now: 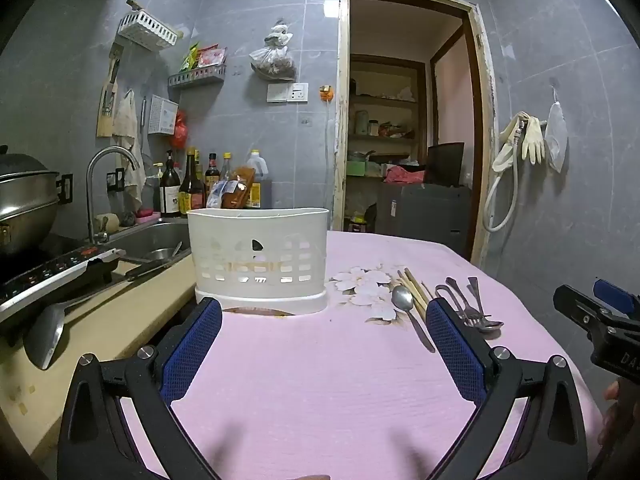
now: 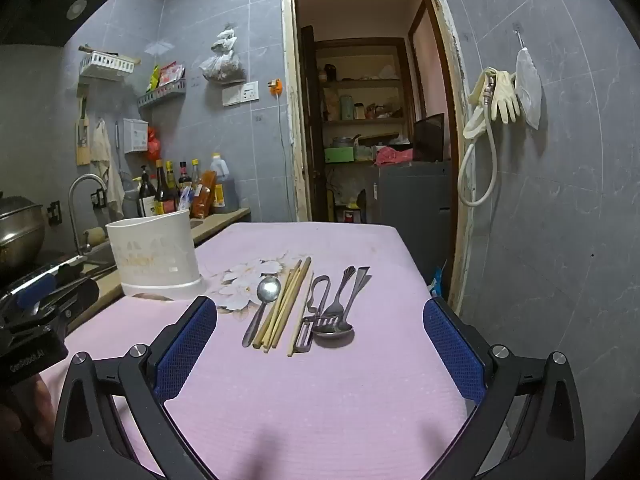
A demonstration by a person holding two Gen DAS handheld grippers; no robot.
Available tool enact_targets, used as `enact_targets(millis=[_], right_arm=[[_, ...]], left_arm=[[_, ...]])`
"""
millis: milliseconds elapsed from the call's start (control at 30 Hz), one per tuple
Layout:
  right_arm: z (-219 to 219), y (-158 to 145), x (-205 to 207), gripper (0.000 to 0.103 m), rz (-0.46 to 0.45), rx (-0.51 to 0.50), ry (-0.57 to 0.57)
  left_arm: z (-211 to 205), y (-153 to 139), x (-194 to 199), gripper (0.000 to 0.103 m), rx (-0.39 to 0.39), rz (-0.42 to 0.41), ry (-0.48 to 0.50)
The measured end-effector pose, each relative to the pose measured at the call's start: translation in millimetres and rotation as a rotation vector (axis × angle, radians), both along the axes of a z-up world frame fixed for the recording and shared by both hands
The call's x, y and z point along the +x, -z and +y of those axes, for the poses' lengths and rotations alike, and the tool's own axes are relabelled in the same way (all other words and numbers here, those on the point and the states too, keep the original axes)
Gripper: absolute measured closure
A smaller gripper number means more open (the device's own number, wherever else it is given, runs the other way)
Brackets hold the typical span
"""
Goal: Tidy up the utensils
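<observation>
A white perforated utensil holder (image 1: pixel 258 258) stands on the pink tablecloth (image 1: pixel 320 380), also in the right wrist view (image 2: pixel 154 254). To its right lie a metal spoon (image 2: pixel 264 300), several wooden chopsticks (image 2: pixel 286 306), a peeler (image 2: pixel 310 320), a fork (image 2: pixel 338 300) and another spoon (image 2: pixel 340 326); they also show in the left wrist view (image 1: pixel 416 296). My left gripper (image 1: pixel 324 316) is open and empty, just in front of the holder. My right gripper (image 2: pixel 320 316) is open and empty, just short of the utensils.
A counter with a sink (image 1: pixel 156 240), faucet (image 1: pixel 106 184), stove (image 1: pixel 52 272) and pot (image 1: pixel 24 200) lies left of the table. Bottles (image 1: pixel 192 188) stand behind the holder. A doorway (image 2: pixel 368 120) opens behind the table. The right wall is close.
</observation>
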State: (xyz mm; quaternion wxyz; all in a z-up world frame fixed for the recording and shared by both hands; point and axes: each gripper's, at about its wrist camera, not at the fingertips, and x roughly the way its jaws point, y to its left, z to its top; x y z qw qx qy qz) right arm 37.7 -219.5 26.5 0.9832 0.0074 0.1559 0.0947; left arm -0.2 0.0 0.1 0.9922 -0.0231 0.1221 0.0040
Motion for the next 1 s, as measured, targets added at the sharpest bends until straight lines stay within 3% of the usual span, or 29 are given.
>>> enact_targets(millis=[1000], right_arm=[[8.3,-2.5,-1.4,0.0,0.003,-0.002,-0.015]], left_arm=[[6.8,-0.1,-3.3,0.003,-0.022,-0.011,-0.008]])
